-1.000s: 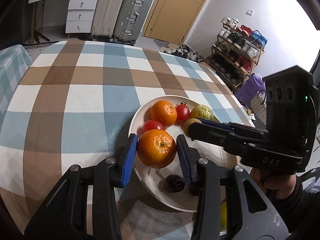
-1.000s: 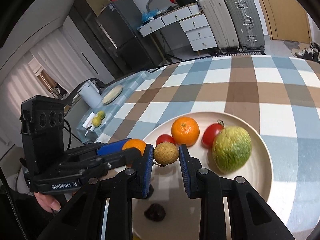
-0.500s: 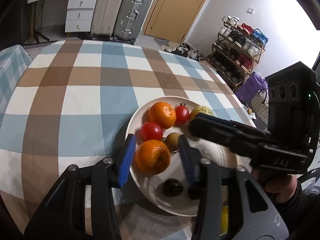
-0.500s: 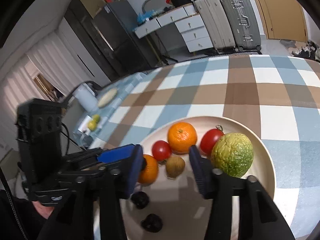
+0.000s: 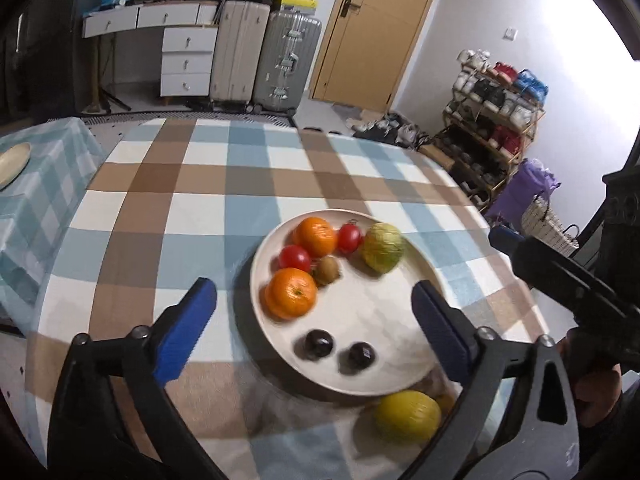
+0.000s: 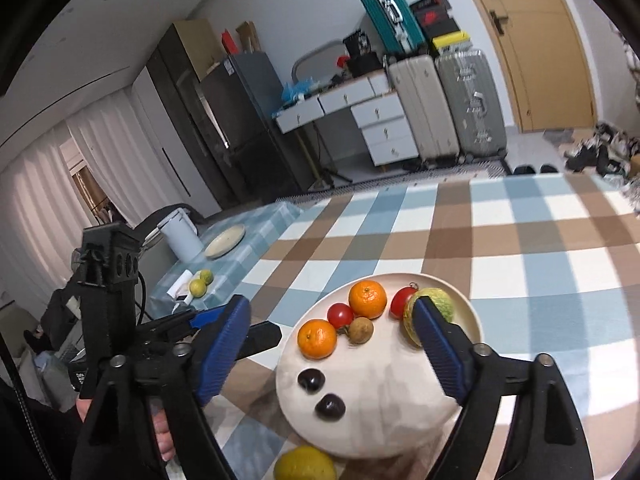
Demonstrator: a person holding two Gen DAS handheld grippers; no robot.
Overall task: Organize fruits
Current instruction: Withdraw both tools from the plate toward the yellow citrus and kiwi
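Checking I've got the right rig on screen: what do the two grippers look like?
Both are black frames with silver bolts and ribbed blue pads. The left gripper and right gripper match. The left one carries a black boxy camera block with a trailing black cable; the right has a similar block. A bare hand grips it.

Fruit gathered on a round cream plate (image 5: 424,264), one yellow fruit off it.

On the plate, seen from the left wrist: an orange (image 5: 291,293) at nine o'clock, a second orange (image 5: 315,236) at eleven o'clock, a red tomato (image 5: 295,258) between them, a small brown kiwi (image 5: 327,270) touching the near orange, another tomato (image 5: 349,238) at twelve o'clock, a bumpy green fruit (image 5: 383,247) at one o'clock. Two dark round fruits (image 5: 319,344) (image 5: 361,356) lie side by side at six o'clock. A yellow lemon-like fruit (image 5: 408,416) rests on the counter just beside the rim, at five o'clock.
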